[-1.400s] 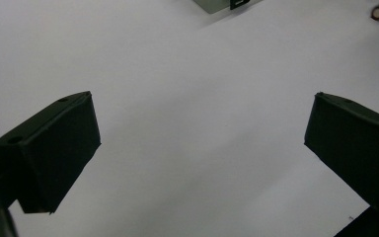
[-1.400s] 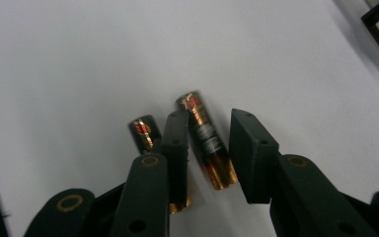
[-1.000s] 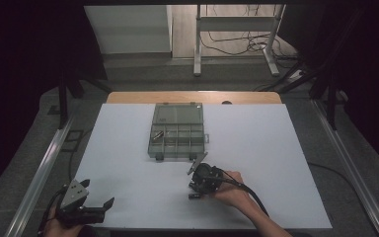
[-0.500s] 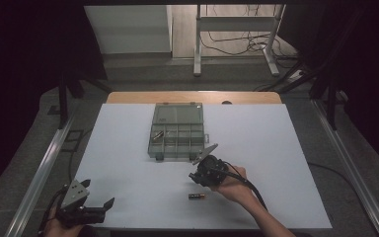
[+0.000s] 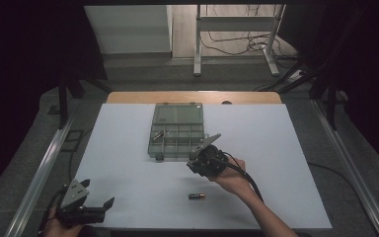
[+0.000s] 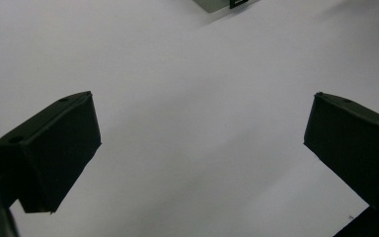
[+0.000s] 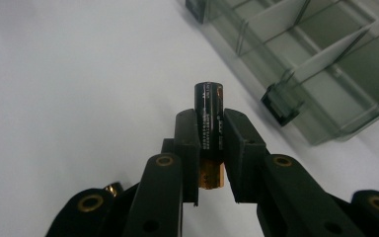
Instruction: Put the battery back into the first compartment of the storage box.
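Observation:
A black battery with a copper end [image 7: 208,118] is clamped between the pads of my right gripper [image 7: 210,131], which is shut on it. In the high view my right gripper [image 5: 197,159] hovers just off the front right corner of the clear compartment box [image 5: 176,131]. Another battery [image 5: 196,196] lies flat on the white mat nearer the front edge. My left gripper [image 5: 101,206] rests at the front left corner of the mat, jaws spread wide with bare mat between the fingers [image 6: 54,148].
The compartment box holds a few small items in its left cells [image 5: 159,133]. The box's front latch [image 7: 281,103] shows close ahead of the held battery. A white mat [image 5: 286,163] covers the table; metal rails [image 5: 44,163] run along both sides.
My right gripper has risen from the mat with one battery and moved toward the box. The other battery stayed on the mat. The left gripper has not moved.

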`<action>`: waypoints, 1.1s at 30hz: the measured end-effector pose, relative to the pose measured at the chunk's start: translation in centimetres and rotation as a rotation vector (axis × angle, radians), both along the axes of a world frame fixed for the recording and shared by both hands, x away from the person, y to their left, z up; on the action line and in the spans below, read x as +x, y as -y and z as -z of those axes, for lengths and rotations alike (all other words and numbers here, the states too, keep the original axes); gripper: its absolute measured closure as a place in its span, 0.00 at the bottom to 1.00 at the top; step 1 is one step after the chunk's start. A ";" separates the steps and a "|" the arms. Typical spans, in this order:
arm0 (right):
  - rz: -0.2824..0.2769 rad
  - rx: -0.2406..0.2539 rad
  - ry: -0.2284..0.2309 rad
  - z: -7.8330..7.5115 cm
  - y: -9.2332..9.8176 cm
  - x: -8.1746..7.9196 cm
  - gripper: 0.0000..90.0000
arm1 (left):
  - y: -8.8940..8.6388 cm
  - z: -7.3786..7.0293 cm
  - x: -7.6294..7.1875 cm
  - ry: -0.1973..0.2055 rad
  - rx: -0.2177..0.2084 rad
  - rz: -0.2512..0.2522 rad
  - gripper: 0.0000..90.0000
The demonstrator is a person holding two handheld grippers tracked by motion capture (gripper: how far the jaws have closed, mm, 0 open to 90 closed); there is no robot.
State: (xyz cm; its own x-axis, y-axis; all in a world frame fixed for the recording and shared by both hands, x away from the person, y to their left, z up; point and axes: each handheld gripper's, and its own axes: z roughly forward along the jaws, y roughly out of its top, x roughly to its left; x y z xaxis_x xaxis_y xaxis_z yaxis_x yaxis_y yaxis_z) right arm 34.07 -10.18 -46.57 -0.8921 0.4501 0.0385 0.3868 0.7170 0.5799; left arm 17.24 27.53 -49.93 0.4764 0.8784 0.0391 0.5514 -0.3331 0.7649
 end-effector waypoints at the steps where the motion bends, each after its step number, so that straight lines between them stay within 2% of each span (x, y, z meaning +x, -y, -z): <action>1: -0.002 0.005 0.006 -0.1 -0.1 0.2 0.85 | 0.0 0.0 0.0 0.000 0.000 0.000 0.02; 18: 0.064 0.056 0.033 -1.4 -2.3 3.9 0.85 | -0.1 0.0 0.0 0.002 -0.009 -0.001 0.02; 33: 0.112 0.069 0.046 -0.9 -4.8 7.7 0.85 | -0.2 0.0 0.0 0.003 -0.021 -0.002 0.02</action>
